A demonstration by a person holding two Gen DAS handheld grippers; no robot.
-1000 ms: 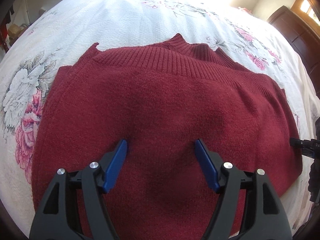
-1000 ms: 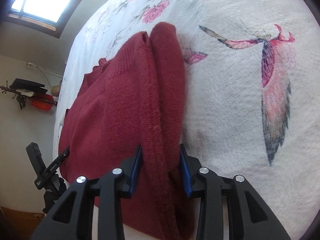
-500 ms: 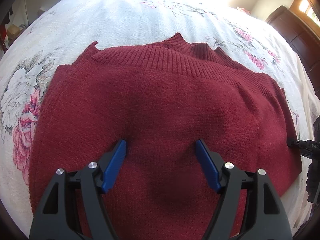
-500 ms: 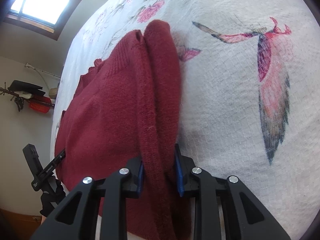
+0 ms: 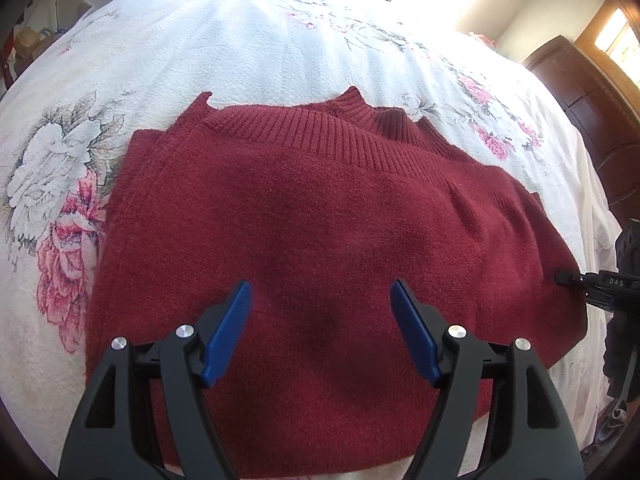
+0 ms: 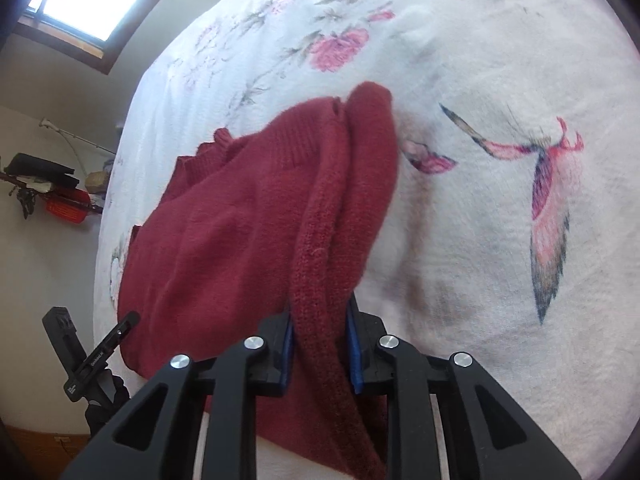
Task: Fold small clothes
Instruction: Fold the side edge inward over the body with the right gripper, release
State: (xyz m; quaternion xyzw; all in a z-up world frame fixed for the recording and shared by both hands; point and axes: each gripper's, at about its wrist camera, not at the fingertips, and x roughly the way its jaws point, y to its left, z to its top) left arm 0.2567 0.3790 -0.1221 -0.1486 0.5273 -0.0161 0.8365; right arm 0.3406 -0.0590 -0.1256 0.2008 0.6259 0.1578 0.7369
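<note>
A dark red knitted sweater (image 5: 328,220) with a ribbed collar is lying folded on a white quilted bedspread (image 5: 240,40) printed with pink and grey flowers. The left gripper (image 5: 320,312), black with blue pads, is hovering over the near part of the sweater, its jaws spread wide with nothing between them; red knit is filling the space ahead of and beneath it. The right gripper (image 6: 320,332) is pinching a thick rolled edge of the sweater, its blue pads (image 6: 354,360) pressing in on the fold from both sides. From that claw the gathered edge is running forward and away, the bulk of the sweater lying to its left, and a pink printed bird (image 6: 548,200) is showing on the bedspread to its right.
</note>
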